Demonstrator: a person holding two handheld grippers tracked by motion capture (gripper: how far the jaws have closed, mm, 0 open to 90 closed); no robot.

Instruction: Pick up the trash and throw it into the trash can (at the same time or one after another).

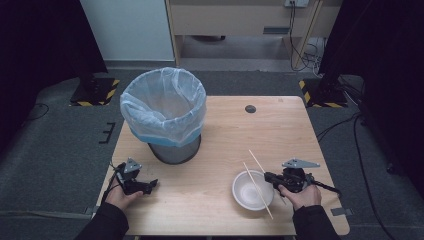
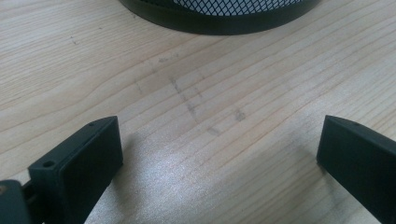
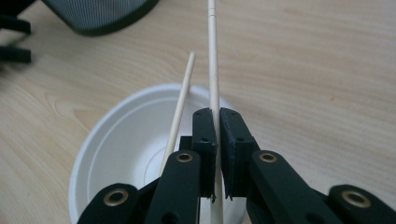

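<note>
A white bowl [image 1: 245, 196] [image 3: 116, 154] stands on the wooden table [image 1: 215, 130] at the front right. One chopstick [image 1: 258, 190] [image 3: 180, 109] lies across the bowl. My right gripper [image 1: 268, 176] [image 3: 217, 116] is at the bowl's right rim, shut on a second chopstick [image 1: 256, 160] [image 3: 214, 65] that points away beyond the jaws. My left gripper [image 1: 152, 184] [image 2: 219, 135] rests open on the table at the front left, with bare wood between its jaws. A mesh bin [image 1: 165, 112] [image 2: 219, 16] [image 3: 102, 14] lined with a white bag stands just beyond it.
A dark round grommet [image 1: 250, 109] sits in the table near its far edge. Cables [image 1: 305, 50] and dark stands are on the floor behind the table. In the right gripper view, the left gripper [image 3: 14, 42] is far off at the left edge.
</note>
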